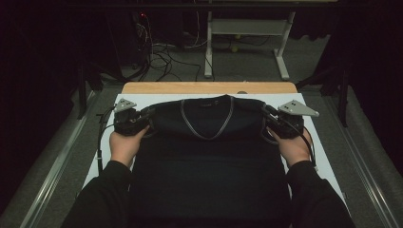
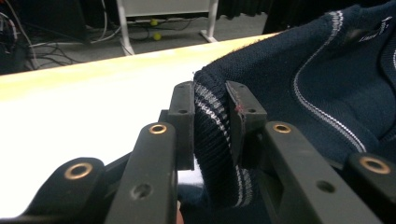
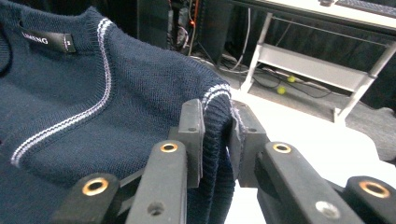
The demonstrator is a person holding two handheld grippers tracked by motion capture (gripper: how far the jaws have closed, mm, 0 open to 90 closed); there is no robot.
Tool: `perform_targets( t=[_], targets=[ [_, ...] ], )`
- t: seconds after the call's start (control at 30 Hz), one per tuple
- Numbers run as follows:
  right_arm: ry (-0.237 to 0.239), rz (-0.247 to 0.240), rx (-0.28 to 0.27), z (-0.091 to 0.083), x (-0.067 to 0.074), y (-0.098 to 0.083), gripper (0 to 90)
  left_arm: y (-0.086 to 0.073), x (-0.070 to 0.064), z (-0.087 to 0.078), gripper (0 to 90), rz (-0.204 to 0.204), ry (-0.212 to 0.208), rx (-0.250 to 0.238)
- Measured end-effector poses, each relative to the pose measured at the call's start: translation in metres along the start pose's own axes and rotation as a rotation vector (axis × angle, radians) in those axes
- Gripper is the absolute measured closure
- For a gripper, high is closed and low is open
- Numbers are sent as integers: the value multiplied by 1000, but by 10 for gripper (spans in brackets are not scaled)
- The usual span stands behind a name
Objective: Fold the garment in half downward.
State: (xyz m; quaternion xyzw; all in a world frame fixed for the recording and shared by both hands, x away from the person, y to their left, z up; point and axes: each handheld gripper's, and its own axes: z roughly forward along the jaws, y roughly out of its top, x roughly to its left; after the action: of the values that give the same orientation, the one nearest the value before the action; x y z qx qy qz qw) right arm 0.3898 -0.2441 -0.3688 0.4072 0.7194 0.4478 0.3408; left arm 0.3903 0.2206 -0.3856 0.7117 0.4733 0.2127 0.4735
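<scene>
A dark navy knitted vest (image 1: 209,161) with a grey-striped V-neck lies flat on the white table top (image 1: 157,97), collar away from me. My left gripper (image 1: 148,117) is shut on the vest's left armhole edge; in the left gripper view its jaws pinch the ribbed, striped trim (image 2: 212,121). My right gripper (image 1: 268,116) is shut on the right armhole edge, and the right gripper view has the folded trim (image 3: 217,121) squeezed between the pads. Both shoulders are held just above the table. A neck label (image 3: 46,41) sits inside the collar.
The table has a wooden far edge (image 1: 209,87). Beyond it on the grey floor are a white desk frame (image 1: 247,33), tangled cables (image 1: 161,57) and small yellow balls (image 3: 285,84). Metal rails (image 1: 57,161) run along both sides of the table.
</scene>
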Motion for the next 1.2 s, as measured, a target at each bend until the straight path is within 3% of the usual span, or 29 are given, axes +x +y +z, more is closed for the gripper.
perform_targets(
  t=[0.17,0.4,0.63,0.9,1.03,1.1,1.2],
  targets=[
    [31,-1,-4,-17,6,-18,775,-21,-5,-11,700,6,-33,18],
    [77,-16,2,-39,20,-53,775,-62,-16,-31,699,20,-83,39],
    [107,8,21,-52,30,-84,775,-91,-23,-39,699,13,-111,77],
    [126,21,27,-75,41,-109,775,-106,-33,-57,698,27,-157,63],
    [136,25,19,-86,43,-111,775,-109,-37,-67,698,27,-184,55],
    [141,35,10,-92,44,-111,775,-111,-38,-72,698,-2,-215,48],
    [152,55,7,-101,44,-113,775,-115,-40,-78,696,20,-208,57]
  ],
)
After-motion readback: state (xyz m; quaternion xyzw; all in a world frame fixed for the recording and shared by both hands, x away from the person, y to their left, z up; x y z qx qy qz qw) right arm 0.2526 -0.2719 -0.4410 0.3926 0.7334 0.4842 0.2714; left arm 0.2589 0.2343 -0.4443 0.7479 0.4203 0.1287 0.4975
